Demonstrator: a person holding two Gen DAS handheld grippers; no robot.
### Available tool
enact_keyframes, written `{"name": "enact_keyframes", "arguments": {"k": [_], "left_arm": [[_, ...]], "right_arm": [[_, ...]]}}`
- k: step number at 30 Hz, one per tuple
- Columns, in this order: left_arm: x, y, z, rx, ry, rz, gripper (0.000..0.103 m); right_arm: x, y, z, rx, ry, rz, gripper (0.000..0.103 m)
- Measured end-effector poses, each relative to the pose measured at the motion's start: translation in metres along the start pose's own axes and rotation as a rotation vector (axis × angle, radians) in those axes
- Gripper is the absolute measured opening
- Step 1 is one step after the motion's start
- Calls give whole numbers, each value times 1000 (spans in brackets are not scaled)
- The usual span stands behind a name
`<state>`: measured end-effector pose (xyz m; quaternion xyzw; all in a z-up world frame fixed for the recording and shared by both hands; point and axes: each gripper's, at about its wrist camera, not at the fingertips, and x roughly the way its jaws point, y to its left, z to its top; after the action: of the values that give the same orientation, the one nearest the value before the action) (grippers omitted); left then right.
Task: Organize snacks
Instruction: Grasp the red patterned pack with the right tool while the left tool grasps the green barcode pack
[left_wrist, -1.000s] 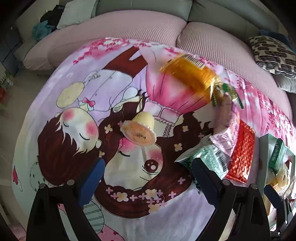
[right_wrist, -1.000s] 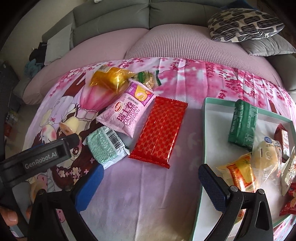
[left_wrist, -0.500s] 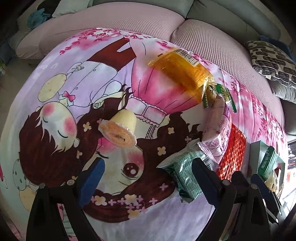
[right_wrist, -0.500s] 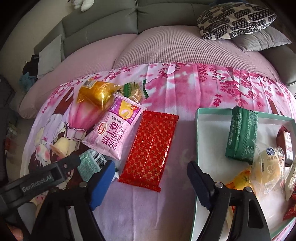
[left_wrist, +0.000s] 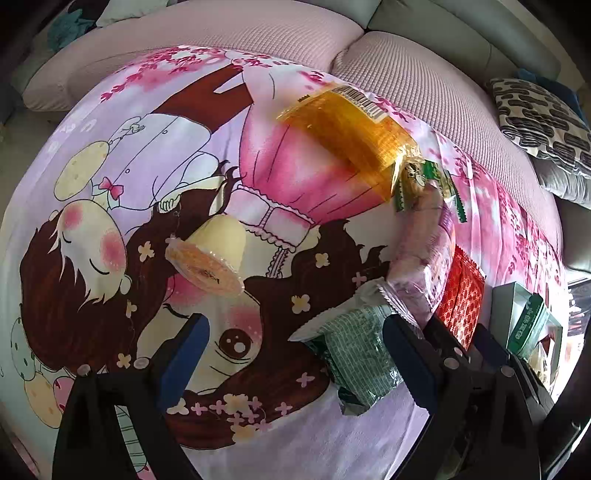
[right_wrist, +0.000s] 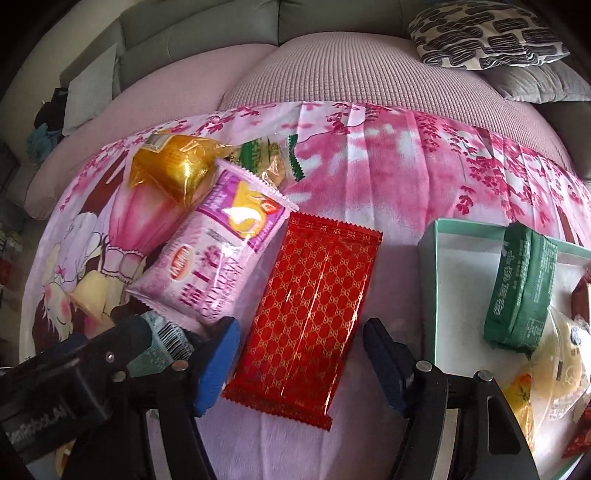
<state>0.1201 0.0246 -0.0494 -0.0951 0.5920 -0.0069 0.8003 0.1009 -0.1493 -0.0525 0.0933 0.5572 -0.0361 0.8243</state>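
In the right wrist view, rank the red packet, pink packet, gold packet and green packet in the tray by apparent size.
1. red packet
2. pink packet, close behind; nearness to the camera leaves this unsure
3. green packet
4. gold packet, partly covered and farther away

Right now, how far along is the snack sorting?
Partly done. Done: the tray already holds the dark green pack and a few other snacks. In hand: the right gripper, jaws just closing, straddles the red packet, not yet gripped. Left: the pink bag, gold packet, jelly cup and green-patterned pack.
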Motion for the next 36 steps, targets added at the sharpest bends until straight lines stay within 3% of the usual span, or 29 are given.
{"name": "enact_keyframes", "arguments": {"k": [6,11,17,29,36], "left_arm": [[3,0,1,-9,2,-3,95],[0,-1,-5,1,8,-28,95],[8,-19,-7,38,24,-37,95],[30,-52,-14,99,53,-5,95],[27,-45,-18,123,58,22,95]], "right_arm": [[8,5,7,-26,1,-46,72],[5,2,3,-44,-21,-67,58],[-2,-7,-5,-28,-24,-54,51],[-11,-7,-21,-44,-23,-59,50],[-15,-5,-29,-41,-12,-51,50]]}}
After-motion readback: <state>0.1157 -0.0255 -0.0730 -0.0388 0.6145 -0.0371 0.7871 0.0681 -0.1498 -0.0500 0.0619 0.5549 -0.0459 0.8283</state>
